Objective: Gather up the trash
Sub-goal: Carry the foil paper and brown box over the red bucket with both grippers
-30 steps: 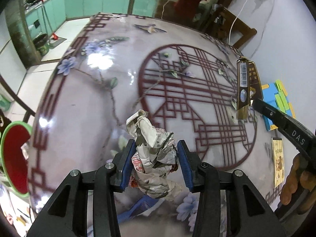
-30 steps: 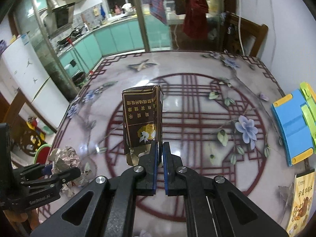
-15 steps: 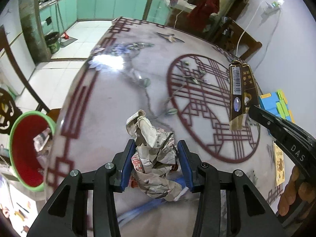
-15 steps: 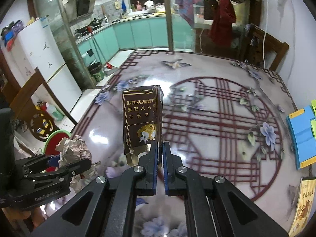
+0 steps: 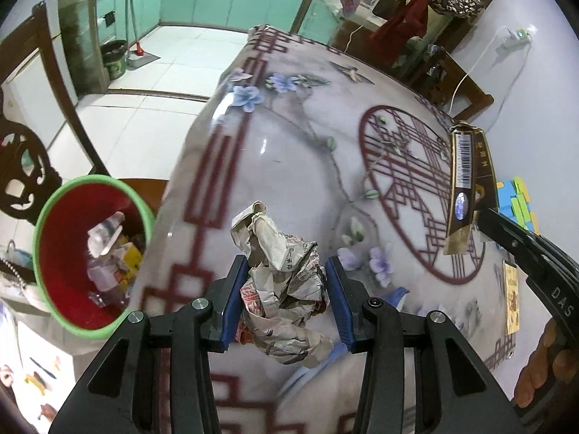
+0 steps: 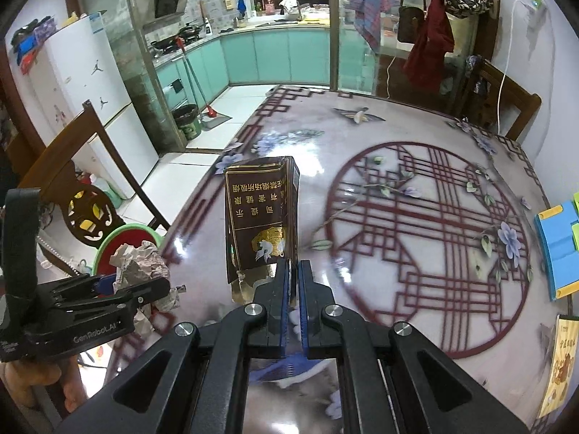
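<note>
Currently, left wrist view: left gripper (image 5: 286,298) pinches a crumpled newspaper ball (image 5: 280,282) between its blue pads, held above the table (image 5: 289,137) near its edge. Red bin with green rim (image 5: 87,253) sits lower left, already holding trash. Risk: released too early, the wad lands on the tabletop or floor, not in the bin. "DAS" reads on the other tool.

Right wrist view: right gripper (image 6: 294,289) jaws pressed onto the bottom edge of a flattened dark cigarette pack (image 6: 260,220); thin grip, could slip. Inverted Chinese print on pack; "GenRobot.AI" on left tool.
</note>
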### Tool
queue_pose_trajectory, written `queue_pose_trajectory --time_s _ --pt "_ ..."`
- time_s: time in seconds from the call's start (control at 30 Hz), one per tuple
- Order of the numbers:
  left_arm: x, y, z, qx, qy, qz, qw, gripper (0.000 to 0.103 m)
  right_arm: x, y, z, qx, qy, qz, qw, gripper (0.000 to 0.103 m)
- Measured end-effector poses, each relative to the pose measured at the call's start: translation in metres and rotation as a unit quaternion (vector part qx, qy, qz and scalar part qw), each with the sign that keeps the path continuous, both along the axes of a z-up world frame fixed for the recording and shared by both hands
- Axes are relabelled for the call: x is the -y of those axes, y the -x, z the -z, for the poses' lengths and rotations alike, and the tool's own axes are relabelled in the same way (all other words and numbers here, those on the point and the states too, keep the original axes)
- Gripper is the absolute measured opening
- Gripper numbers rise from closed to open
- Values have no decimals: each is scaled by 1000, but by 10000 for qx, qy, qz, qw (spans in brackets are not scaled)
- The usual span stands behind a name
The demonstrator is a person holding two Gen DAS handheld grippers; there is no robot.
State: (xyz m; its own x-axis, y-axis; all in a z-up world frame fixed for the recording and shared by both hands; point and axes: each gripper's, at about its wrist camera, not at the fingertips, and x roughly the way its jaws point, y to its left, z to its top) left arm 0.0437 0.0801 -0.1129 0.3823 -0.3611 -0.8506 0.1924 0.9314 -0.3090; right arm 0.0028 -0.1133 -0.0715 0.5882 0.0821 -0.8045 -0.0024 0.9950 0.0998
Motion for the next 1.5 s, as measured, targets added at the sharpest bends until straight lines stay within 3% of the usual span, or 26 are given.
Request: queue_pose_trajectory --time_s 0.2,0.43,1.03,1.5 --pt "-27 0 0 121 -147 0 9998 42 -33 3 -4 11 34 -8 10000 4" --pt "-69 -2 6 14 -58 -173 9998 42 -75 2 -5 34 0 -120 9999 4" --pt "-179 -9 21 -90 -296 -1154 9928 42 -178 -30 4 -26 -32 -956 9954 4" --pt "-209 -23 30 -217 -331 -1410 9892 41 -228 -56 14 -164 -5 -1512 9884 4"
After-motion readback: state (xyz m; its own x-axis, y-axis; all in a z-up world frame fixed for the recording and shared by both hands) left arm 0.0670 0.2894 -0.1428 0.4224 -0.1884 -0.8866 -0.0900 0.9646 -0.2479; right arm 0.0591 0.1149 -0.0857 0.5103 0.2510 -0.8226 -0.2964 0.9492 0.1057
